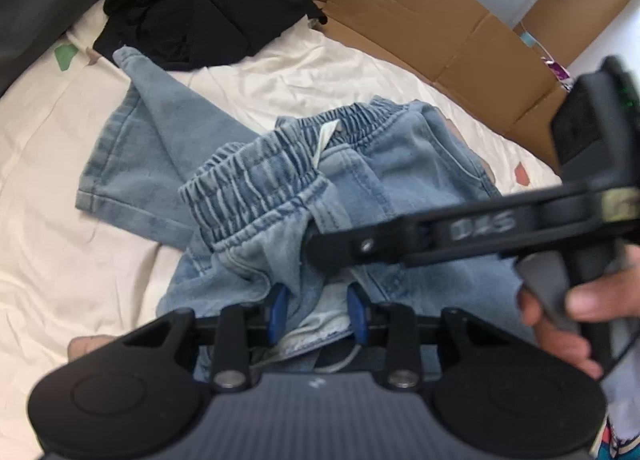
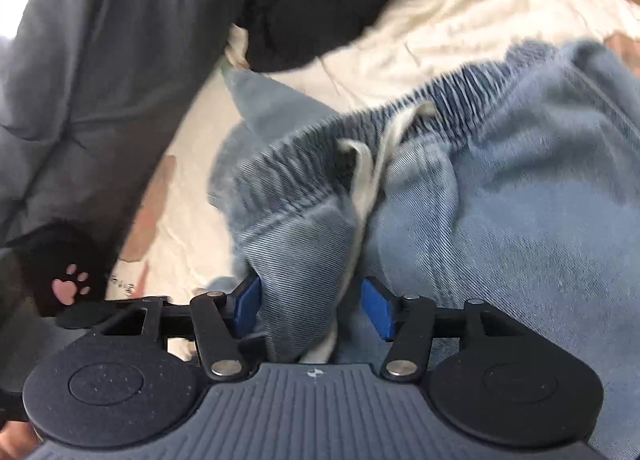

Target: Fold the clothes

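Light blue denim shorts [image 1: 280, 187] with an elastic waistband and a white drawstring [image 2: 368, 179] lie crumpled on a cream sheet [image 1: 60, 219]. My left gripper [image 1: 318, 310] is shut on a bunched fold of the denim near the waistband, pressed between its blue pads [image 1: 280, 306]. My right gripper [image 2: 312, 310] stands open around another fold of the shorts and the drawstring. Its left pad [image 2: 246, 306] touches the cloth and its right pad stands clear of it. In the left wrist view one right gripper finger [image 1: 360, 248] reaches in from the right, held by a hand [image 1: 560, 320].
A pile of black clothing [image 1: 200, 3] lies at the far end of the sheet. Flattened cardboard [image 1: 440, 19] lines the far right edge. A grey quilted cover [image 2: 80, 79] rises at the left, and a black item with a pink paw print [image 2: 70, 284] lies by it.
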A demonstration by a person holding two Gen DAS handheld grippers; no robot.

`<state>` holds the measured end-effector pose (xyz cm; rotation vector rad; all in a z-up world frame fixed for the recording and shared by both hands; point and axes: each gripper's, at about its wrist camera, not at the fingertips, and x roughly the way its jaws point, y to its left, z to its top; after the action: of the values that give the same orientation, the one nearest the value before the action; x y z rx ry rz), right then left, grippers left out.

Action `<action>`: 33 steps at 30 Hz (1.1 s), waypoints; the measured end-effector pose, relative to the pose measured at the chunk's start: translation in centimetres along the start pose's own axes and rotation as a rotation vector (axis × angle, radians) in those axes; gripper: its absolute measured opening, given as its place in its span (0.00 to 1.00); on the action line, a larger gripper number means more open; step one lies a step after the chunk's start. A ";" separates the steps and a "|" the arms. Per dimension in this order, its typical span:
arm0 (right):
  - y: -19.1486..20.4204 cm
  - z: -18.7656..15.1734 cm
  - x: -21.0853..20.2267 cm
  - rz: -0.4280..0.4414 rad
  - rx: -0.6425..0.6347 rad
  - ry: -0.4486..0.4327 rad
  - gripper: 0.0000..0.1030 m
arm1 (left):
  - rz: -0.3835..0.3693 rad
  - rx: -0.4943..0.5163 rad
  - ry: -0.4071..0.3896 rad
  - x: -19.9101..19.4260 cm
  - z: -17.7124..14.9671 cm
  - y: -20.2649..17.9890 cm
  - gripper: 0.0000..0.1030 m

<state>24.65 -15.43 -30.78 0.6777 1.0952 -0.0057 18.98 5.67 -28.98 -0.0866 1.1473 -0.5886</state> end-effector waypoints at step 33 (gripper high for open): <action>-3.3 -1.0 0.4 -0.020 0.049 -0.004 0.44 | -0.021 -0.046 -0.026 2.8 1.1 4.4 0.44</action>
<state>22.93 -17.43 -33.11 0.7109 1.1012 -0.0512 22.42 7.76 -32.40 -0.1451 1.1362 -0.5783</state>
